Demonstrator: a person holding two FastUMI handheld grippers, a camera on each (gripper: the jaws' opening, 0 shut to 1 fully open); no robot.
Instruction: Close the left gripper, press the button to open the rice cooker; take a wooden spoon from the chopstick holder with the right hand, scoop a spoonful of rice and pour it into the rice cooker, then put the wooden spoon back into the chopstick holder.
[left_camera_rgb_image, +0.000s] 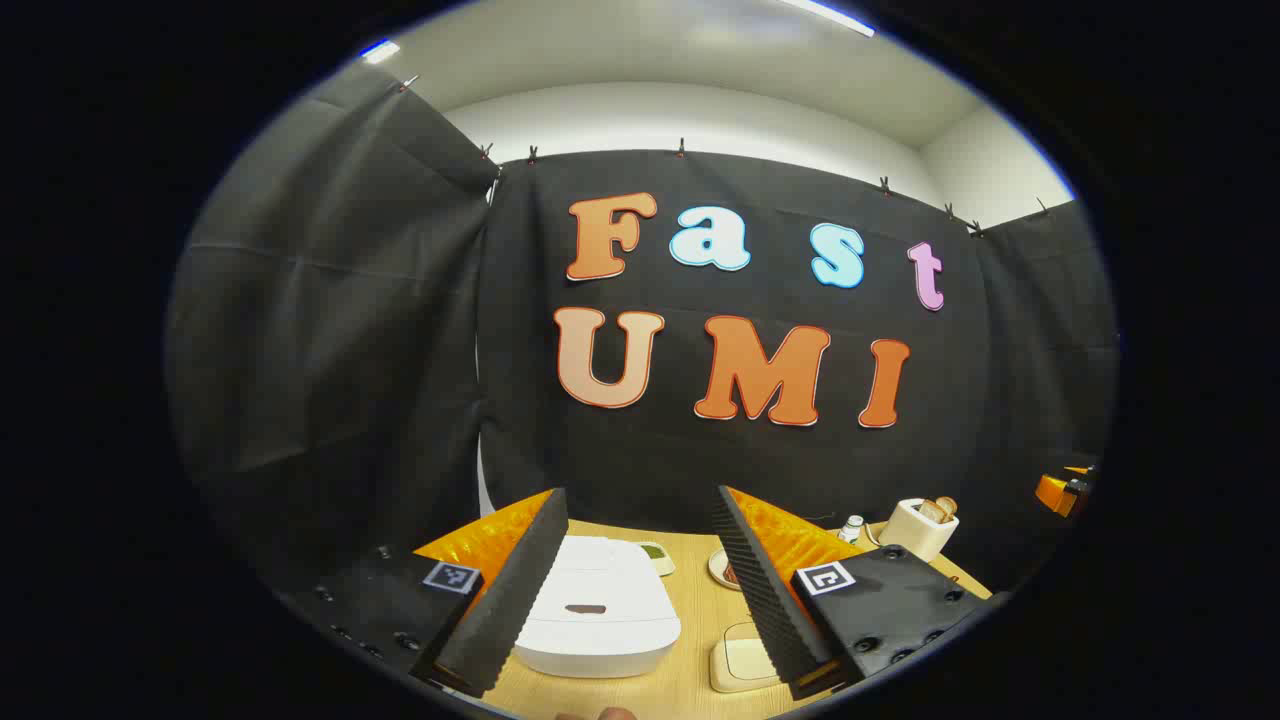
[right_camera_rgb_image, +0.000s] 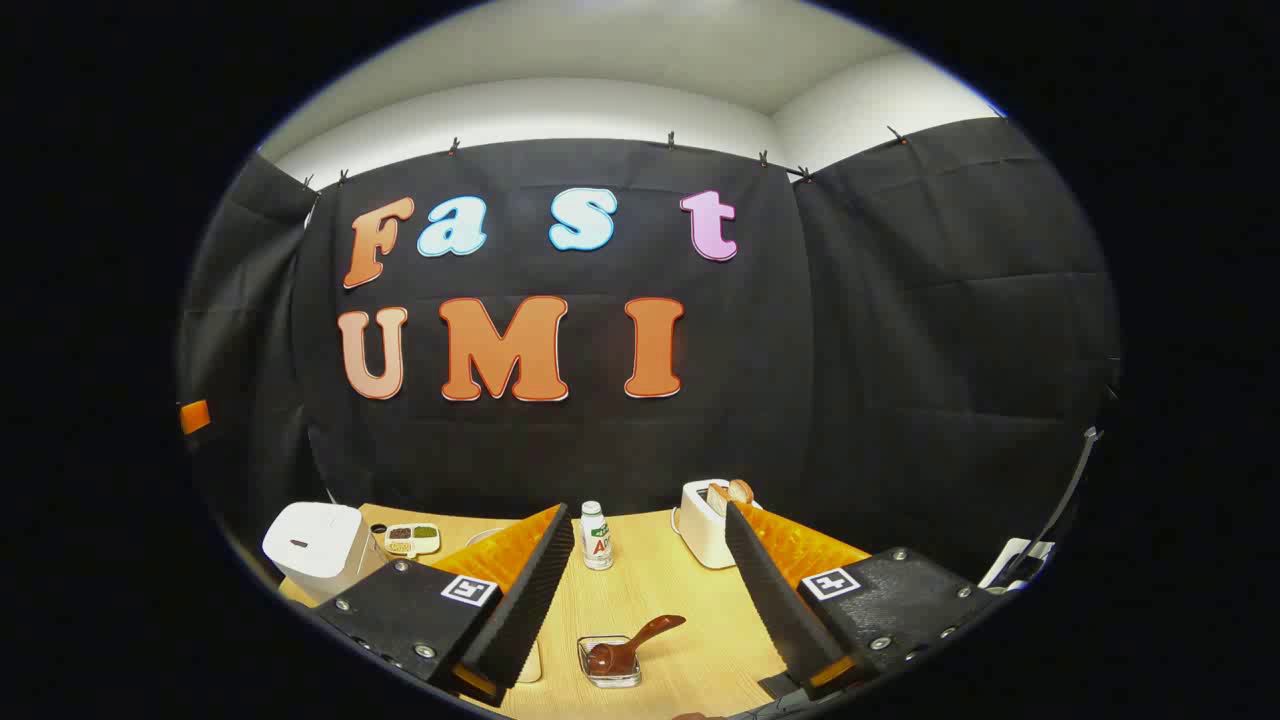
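Rice cooker, white plastic with rounded corners (left_camera_rgb_image: 598, 605), sits on the pale wooden table (left_camera_rgb_image: 690, 600) with its lid down, a small dark slot showing on top. In the left gripper view it lies between the spread fingers of the left gripper (left_camera_rgb_image: 640, 590), low and close, nearer the left finger; nothing is held and the jaws stand wide apart above the table. Beside the cooker on its right lies a cream square dish (left_camera_rgb_image: 740, 660), partly hidden by the right finger, and behind it a small round plate (left_camera_rgb_image: 722, 567) with something dark on it. Further back stands a small white bottle (left_camera_rgb_image: 851, 528) and a cream toaster with bread slices poking out of the top (left_camera_rgb_image: 920, 527).

In the right gripper view the same cooker (right_camera_rgb_image: 312, 545) stands far off to the left at the table's edge, with a small tray of compartments holding green and dark bits (right_camera_rgb_image: 412, 540) just beside it. The right gripper (right_camera_rgb_image: 648, 590) is likewise released, fingers well apart and holding nothing. Between them, near the table's front edge, a dark brown wooden spoon (right_camera_rgb_image: 630, 648) rests with its bowl in a small clear square dish (right_camera_rgb_image: 610, 665), handle tilted up to the right. The bottle (right_camera_rgb_image: 596, 537) and toaster (right_camera_rgb_image: 708, 527) stand behind.
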